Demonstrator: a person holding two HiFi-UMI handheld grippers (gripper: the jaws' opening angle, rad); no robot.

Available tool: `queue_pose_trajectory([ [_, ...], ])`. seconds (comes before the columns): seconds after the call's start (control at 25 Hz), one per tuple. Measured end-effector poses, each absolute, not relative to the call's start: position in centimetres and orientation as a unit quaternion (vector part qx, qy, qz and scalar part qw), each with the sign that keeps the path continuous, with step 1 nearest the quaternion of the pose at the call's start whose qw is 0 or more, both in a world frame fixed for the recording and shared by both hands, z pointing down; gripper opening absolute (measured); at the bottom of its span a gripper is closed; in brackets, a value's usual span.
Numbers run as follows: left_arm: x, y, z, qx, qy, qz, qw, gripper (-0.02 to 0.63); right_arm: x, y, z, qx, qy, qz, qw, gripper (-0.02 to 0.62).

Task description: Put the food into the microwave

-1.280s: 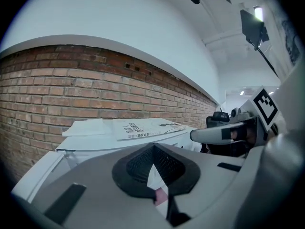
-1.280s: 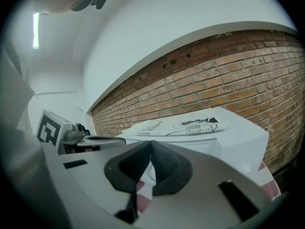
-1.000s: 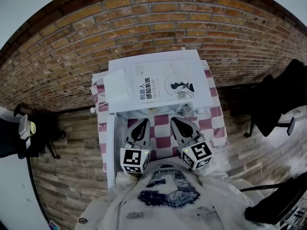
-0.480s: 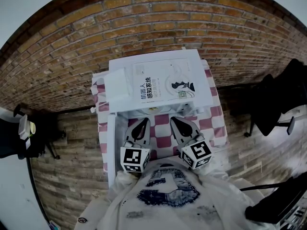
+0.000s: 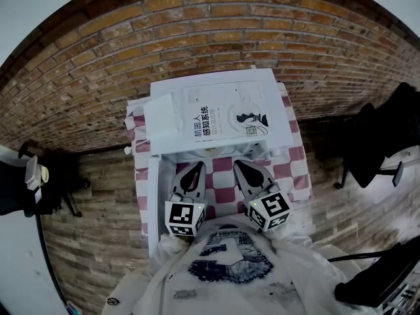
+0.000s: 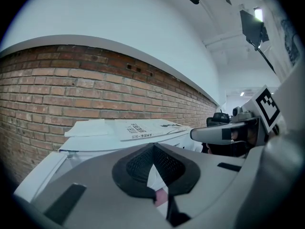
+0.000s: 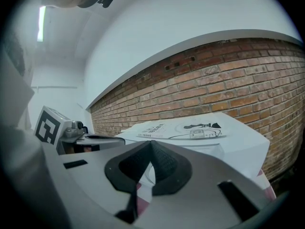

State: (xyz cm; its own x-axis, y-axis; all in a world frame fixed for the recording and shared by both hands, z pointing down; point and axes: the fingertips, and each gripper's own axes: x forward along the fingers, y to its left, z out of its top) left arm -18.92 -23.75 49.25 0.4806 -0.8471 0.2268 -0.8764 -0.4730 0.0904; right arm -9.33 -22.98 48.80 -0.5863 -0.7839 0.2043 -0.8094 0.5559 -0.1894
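Observation:
A white microwave (image 5: 279,120) stands on a pink-and-white checked tablecloth (image 5: 295,163) against the brick wall. Its door (image 5: 152,202) hangs open on the left, swung out toward me. The inside is hidden under its top, and I see no food. My left gripper (image 5: 196,168) and right gripper (image 5: 240,165) are side by side just in front of the opening, both shut and holding nothing. The left gripper view shows shut jaws (image 6: 153,147) before the microwave (image 6: 95,149). In the right gripper view the jaws (image 7: 151,143) are also shut.
A book (image 5: 226,113) and a white paper pad (image 5: 161,117) lie on top of the microwave. Black office chairs (image 5: 374,143) stand at the right. A black stand (image 5: 46,182) is on the floor at the left.

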Motion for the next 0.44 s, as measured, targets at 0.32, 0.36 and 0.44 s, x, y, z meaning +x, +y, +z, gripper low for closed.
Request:
queue_pose_trajectory([
  [0.32, -18.81, -23.91, 49.32, 0.855, -0.503, 0.074, 0.103, 0.008, -9.18, -23.18, 49.27, 0.452, -0.88, 0.139, 0.052, 0.014],
  [0.36, -18.78, -23.93, 49.36, 0.855, -0.503, 0.075, 0.103, 0.008, -9.15, -23.2, 49.3, 0.452, -0.879, 0.139, 0.053, 0.014],
  [0.44, -18.74, -23.97, 49.41, 0.855, -0.503, 0.074, 0.103, 0.008, -9.11, -23.24, 49.34, 0.452, -0.879, 0.14, 0.053, 0.014],
])
